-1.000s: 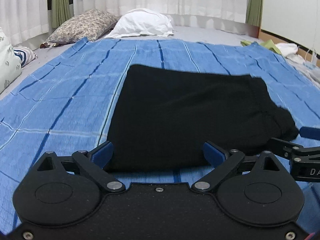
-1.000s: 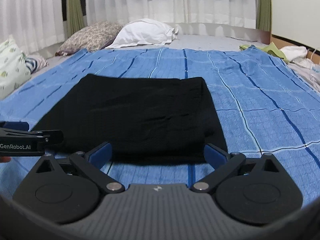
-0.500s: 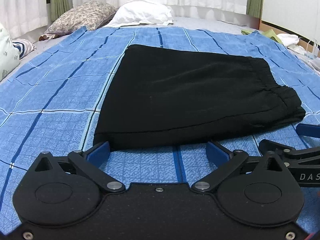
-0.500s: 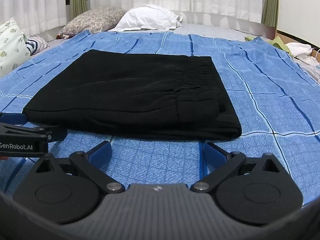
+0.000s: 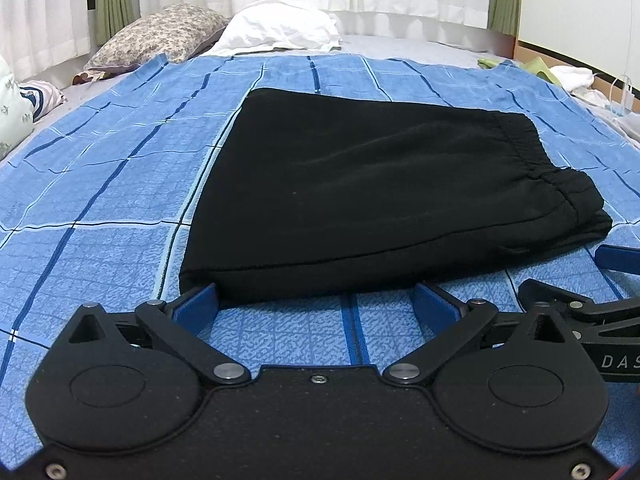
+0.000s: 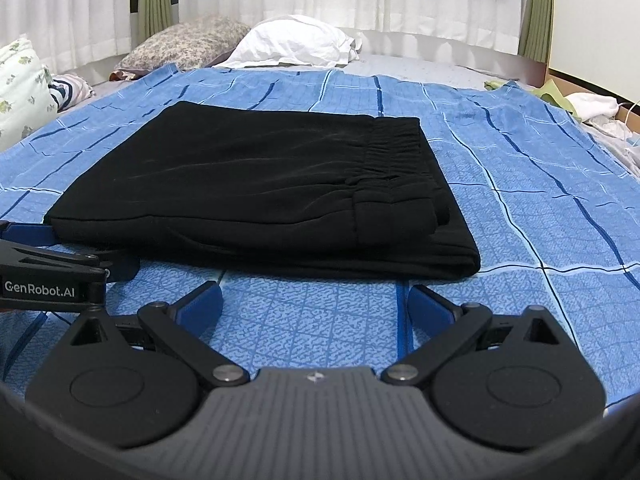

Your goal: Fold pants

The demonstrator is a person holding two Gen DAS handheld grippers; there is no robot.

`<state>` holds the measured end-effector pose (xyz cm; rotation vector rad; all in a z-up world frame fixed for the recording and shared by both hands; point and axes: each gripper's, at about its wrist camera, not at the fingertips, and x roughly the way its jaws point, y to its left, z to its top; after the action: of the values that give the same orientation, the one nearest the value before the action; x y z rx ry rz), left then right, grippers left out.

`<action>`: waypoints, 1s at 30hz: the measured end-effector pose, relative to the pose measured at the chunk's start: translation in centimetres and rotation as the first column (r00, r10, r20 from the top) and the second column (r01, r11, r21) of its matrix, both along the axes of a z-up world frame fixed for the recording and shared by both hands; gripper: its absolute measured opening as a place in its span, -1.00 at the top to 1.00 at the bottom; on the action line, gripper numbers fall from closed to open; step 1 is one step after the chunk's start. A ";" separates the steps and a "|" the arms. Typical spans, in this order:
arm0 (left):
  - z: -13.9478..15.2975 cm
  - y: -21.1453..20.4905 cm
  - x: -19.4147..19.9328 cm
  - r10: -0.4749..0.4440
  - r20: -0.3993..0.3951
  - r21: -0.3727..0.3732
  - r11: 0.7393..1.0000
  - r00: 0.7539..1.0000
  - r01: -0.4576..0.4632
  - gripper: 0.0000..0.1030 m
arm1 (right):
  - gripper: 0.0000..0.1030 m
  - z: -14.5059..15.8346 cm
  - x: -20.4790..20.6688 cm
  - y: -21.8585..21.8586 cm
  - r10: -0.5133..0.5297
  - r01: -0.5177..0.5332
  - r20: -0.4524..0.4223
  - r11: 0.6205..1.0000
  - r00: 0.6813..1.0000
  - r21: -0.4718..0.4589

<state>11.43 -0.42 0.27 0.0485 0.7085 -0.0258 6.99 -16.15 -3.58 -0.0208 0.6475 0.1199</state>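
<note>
The black pants point(image 5: 380, 192) lie folded in a flat stack on the blue checked bedspread point(image 5: 100, 200), elastic waistband to the right. They also show in the right wrist view point(image 6: 260, 188). My left gripper point(image 5: 316, 306) is open and empty, its fingertips at the near edge of the pants, low over the bedspread. My right gripper point(image 6: 314, 304) is open and empty, just short of the pants' near edge. Each gripper shows at the side of the other's view.
A floral pillow point(image 5: 160, 36) and a white pillow point(image 5: 280, 32) lie at the head of the bed under white curtains. A patterned cushion point(image 6: 20, 88) is at the left. Loose clothes point(image 6: 588, 104) lie at the right edge.
Both grippers have drawn back and lowered from the pants' near edge. The pants now lie flat and free on the bedspread. Both grippers stay open.
</note>
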 end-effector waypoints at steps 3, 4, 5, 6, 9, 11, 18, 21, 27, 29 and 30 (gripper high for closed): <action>0.0 -0.1 0.1 -0.005 -0.001 0.003 1.000 1.000 0.005 -1.00 | -1.00 0.0 -0.2 -0.1 -0.023 0.023 0.007 1.000 1.000 0.005; 0.0 0.0 0.1 -0.005 -0.001 0.003 1.000 1.000 0.005 -1.00 | -1.00 0.0 -0.2 -0.2 -0.029 0.029 0.007 1.000 1.000 0.008; 0.0 0.0 0.1 -0.005 0.001 0.003 1.000 1.000 0.005 -1.00 | -1.00 0.1 -0.2 -0.3 -0.030 0.030 0.007 0.999 1.000 0.011; 0.0 -0.1 0.2 -0.005 0.001 0.003 1.000 1.000 0.005 -1.00 | -1.00 0.1 -0.2 -0.3 -0.030 0.030 0.006 0.999 1.000 0.011; 0.0 0.0 0.1 -0.005 0.002 0.003 1.000 1.000 0.005 -1.00 | -1.00 0.1 -0.1 -0.2 -0.030 0.030 0.002 1.000 1.000 0.005; -0.1 0.0 0.2 -0.005 0.003 0.002 1.000 1.000 0.005 -1.00 | -1.00 0.1 0.0 -0.2 -0.030 0.030 0.001 1.000 1.000 0.005; -0.1 0.0 0.2 -0.005 0.004 -0.002 1.000 1.000 0.005 -1.00 | -1.00 0.1 0.0 -0.2 -0.029 0.029 0.000 1.000 1.000 0.006; -0.1 0.1 0.1 -0.005 0.006 -0.005 1.000 1.000 0.005 -1.00 | -1.00 0.1 0.0 -0.2 -0.030 0.030 0.000 1.000 1.000 0.006; -0.1 0.0 0.0 -0.005 0.008 -0.005 1.000 1.000 0.005 -1.00 | -1.00 0.1 0.0 -0.2 -0.029 0.029 0.001 1.000 1.000 0.006; -0.1 0.0 0.0 -0.005 0.008 -0.005 1.000 1.000 0.005 -1.00 | -1.00 0.1 0.0 -0.2 -0.029 0.029 0.000 1.000 1.000 0.007; -0.1 0.0 0.0 -0.005 0.008 -0.004 1.000 1.000 0.005 -1.00 | -1.00 0.1 0.0 -0.2 -0.029 0.029 0.000 1.000 1.000 0.007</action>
<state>11.42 -0.44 0.15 0.0462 0.6998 -0.0315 7.00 -16.38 -3.51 -0.0048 0.6467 0.0937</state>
